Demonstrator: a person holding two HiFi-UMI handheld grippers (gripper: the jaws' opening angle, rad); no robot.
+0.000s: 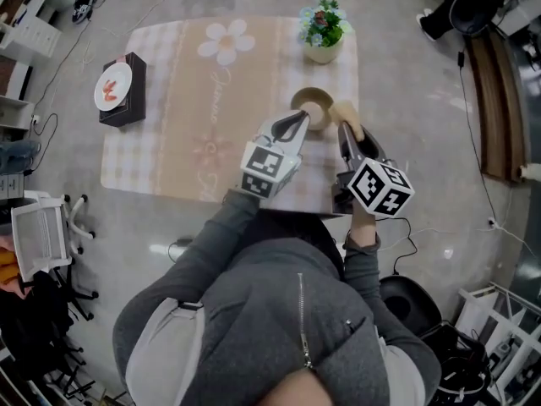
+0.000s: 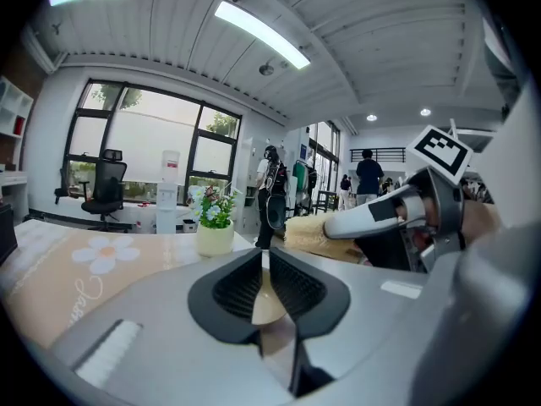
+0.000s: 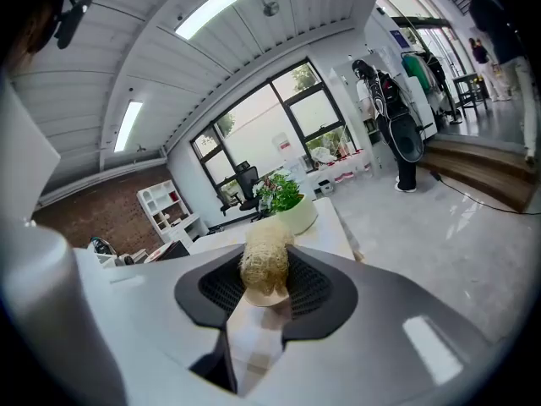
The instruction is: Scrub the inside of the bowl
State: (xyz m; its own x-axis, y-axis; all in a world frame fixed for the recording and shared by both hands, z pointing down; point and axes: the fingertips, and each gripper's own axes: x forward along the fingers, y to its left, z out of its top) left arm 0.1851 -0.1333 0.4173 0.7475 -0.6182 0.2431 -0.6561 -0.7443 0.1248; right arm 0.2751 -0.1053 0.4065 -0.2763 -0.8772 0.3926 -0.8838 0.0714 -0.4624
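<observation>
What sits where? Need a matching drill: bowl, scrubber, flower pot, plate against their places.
Things:
1 bowl
2 scrubber
3 flower pot
4 plate

Places:
A on the black box
B clamped in the right gripper
C standing at a corner of the table
D rim pinched by the left gripper

Pairs: 1-D, 2-B, 3-C, 4-A

Tan wooden bowl (image 1: 317,100) sits upright (rim pinched); fibrous straw-coloured scrubber (image 1: 345,111) just beside it.
</observation>
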